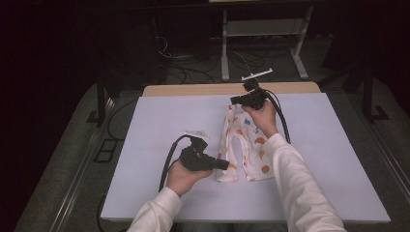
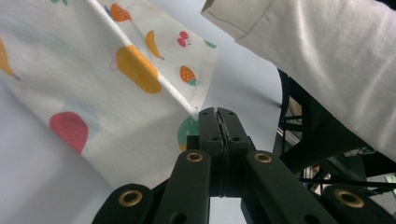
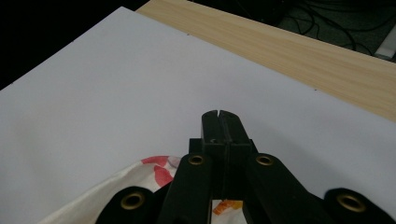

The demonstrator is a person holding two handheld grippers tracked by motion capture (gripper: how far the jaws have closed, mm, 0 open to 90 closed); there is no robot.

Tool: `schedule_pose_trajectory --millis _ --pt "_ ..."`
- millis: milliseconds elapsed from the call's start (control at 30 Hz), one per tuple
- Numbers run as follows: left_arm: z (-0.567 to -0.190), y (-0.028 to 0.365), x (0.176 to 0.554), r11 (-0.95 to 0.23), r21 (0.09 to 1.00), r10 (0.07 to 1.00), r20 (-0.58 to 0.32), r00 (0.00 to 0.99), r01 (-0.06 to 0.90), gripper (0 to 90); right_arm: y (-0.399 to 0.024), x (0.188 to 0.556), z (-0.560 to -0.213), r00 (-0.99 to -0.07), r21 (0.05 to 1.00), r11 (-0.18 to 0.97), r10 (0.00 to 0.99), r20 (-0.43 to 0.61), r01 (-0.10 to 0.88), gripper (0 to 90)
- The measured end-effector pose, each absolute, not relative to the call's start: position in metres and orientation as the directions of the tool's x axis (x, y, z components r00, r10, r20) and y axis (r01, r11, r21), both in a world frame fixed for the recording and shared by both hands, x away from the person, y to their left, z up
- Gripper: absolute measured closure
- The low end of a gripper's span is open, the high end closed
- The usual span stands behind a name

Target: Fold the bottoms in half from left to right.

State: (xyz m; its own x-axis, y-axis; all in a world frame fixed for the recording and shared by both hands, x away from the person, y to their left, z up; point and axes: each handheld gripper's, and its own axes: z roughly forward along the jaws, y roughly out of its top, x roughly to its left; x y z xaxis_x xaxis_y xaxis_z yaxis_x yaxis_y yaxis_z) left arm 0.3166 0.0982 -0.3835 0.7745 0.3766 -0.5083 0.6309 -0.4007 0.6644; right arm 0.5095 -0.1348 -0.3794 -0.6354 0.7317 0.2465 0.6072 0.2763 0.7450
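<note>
Item: small printed garment (image 1: 244, 145) — white cloth with fruit motifs in orange, red, blue and green, seemingly a pair of infant trousers or the like, its exact cut hard to tell.

Location: near the middle of the white surface (image 1: 159, 121), running from the far right tongs toward the near left tongs, part lifted and part resting.

Progress, as judged: the piece is gripped at both ends and appears mid-handling — a fold or spread under way, not finished. The cloth is creased and doubled along its length; laying it flat and squaring the edges remains.

Left tongs (image 1: 223, 164): clamped together on the garment's near hem; in the left gripper view the stitched edge (image 2: 180, 95) runs right into the closed tips.

Right tongs (image 1: 235, 100): closed as well, at the garment's far end, with printed fabric (image 3: 154, 175) bunched beneath them; whether cloth is truly pinched between them cannot be told.

Materials: thin, soft knit, limp drape, hemmed borders. Surface matt and smooth, laid over a pale wooden top (image 3: 299, 51). Tongs black, hard, with brass-coloured rivets. Sleeves (image 1: 300, 183) pale, soft.
</note>
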Motion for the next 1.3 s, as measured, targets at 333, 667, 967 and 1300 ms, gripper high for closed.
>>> schedule_pose_trajectory --millis 333,667,967,1300 --pt "-0.384 0.072 0.322 -0.419 0.661 0.349 -0.516 0.782 0.623 89.3 -0.15 0.515 -0.384 -0.638 0.733 0.269 0.717 0.281 0.625 89.4" --pt "-0.386 0.04 0.326 -0.429 0.657 0.328 -0.525 0.785 0.619 89.3 -0.166 0.524 -0.392 -0.63 0.725 0.254 0.714 0.306 0.64 89.4" --pt "-0.388 0.02 0.329 -0.421 0.658 0.327 -0.531 0.782 0.624 89.3 -0.184 0.531 -0.396 -0.627 0.717 0.247 0.707 0.327 0.652 89.4" --pt "-0.395 -0.008 0.333 -0.434 0.646 0.32 -0.541 0.778 0.628 89.3 -0.199 0.536 -0.399 -0.642 0.733 0.249 0.698 0.317 0.633 89.4"
